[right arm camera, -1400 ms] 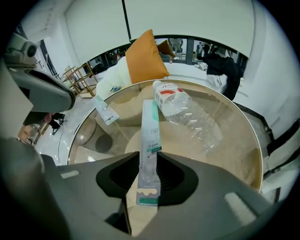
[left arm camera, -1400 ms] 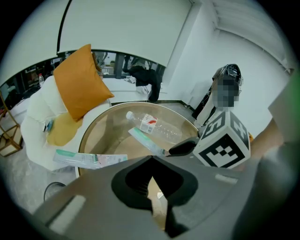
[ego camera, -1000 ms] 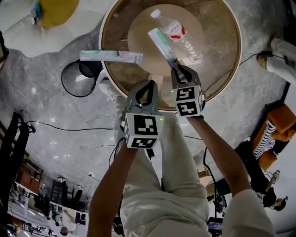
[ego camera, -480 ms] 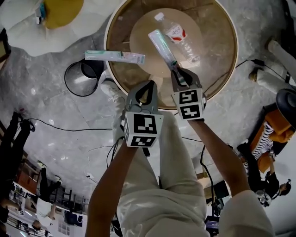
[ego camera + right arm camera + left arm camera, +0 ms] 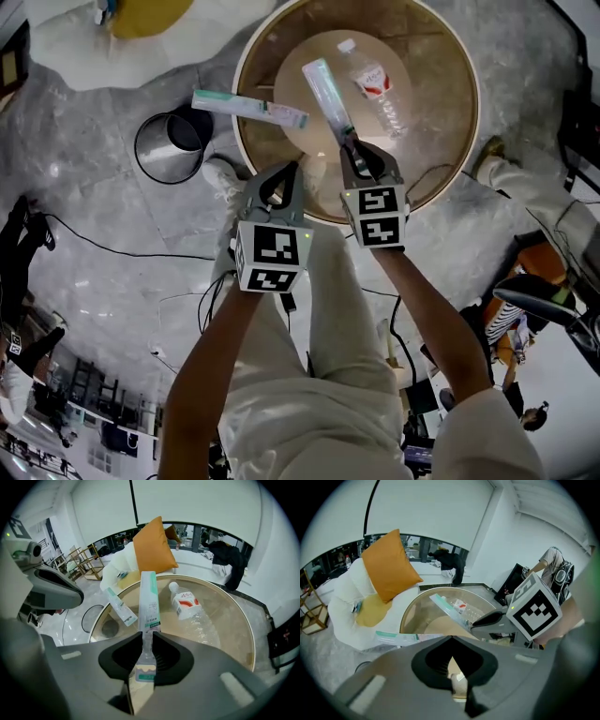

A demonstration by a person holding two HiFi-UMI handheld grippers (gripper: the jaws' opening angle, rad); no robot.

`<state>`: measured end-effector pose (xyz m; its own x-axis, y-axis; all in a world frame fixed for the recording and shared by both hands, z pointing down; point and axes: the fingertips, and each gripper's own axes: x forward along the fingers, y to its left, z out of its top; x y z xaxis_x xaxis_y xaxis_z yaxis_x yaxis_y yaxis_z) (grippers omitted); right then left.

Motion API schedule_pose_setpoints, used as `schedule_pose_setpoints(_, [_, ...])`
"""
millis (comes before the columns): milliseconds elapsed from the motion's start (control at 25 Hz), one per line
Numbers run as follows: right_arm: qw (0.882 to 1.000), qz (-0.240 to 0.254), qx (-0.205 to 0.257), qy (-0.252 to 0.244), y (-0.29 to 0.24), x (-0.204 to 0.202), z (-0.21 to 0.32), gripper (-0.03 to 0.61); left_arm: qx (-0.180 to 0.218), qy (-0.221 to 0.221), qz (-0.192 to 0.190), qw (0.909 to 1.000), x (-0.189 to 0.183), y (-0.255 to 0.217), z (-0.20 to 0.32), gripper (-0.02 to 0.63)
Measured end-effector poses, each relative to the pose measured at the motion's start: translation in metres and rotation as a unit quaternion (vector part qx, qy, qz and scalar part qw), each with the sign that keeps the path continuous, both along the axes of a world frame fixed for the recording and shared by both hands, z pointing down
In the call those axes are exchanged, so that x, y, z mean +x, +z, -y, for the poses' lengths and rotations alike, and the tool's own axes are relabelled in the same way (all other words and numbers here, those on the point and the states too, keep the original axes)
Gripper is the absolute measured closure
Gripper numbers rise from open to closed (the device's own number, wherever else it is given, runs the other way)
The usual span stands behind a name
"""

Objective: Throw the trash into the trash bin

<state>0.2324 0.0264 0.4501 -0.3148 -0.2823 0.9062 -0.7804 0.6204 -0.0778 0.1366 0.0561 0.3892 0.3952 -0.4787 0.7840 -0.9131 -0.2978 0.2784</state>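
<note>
My right gripper (image 5: 359, 159) is shut on the lower end of a long green-and-white packet (image 5: 327, 90), which slants up over the round glass-topped table (image 5: 469, 112). In the right gripper view the packet (image 5: 150, 599) rises straight out from between the jaws (image 5: 146, 637). A second long packet (image 5: 249, 108) lies across the table's left rim. A clear plastic bottle (image 5: 377, 86) with a red label lies on the table. My left gripper (image 5: 278, 183) is shut and holds nothing, at the table's near edge. The black wire trash bin (image 5: 170, 147) stands on the floor to the table's left.
A white seat (image 5: 351, 602) with an orange cushion (image 5: 388, 566) stands beyond the bin. Cables (image 5: 122, 251) trail over the grey floor. My own legs (image 5: 323, 375) fill the space below the grippers. A person (image 5: 553, 571) stands at the right.
Both grippers have risen a little over the table's near edge. The right one still holds the long packet. The second packet, the bottle and the bin lie as before.
</note>
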Motion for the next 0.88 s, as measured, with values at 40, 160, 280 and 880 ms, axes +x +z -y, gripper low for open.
schedule_pose_setpoints(40, [1.000,0.001,0.000,0.000,0.000,-0.003,0.000,0.485,-0.001,-0.003,0.000,1.0000,-0.003,0.000,0.000,0.614])
schedule_pose_setpoints(160, [1.000,0.004,-0.001,-0.006,-0.001,-0.016,-0.001,0.485,-0.002,-0.012,0.000,0.9999,-0.012,0.001,-0.001,0.614])
schedule_pose_setpoints(280, [1.000,0.007,0.000,-0.017,-0.001,-0.030,-0.002,0.485,-0.001,-0.021,-0.001,0.9998,-0.021,0.002,-0.002,0.614])
schedule_pose_setpoints(880, [0.996,0.040,-0.004,-0.077,-0.007,-0.121,-0.029,0.485,0.002,-0.086,-0.003,0.9963,-0.088,0.006,-0.026,0.614])
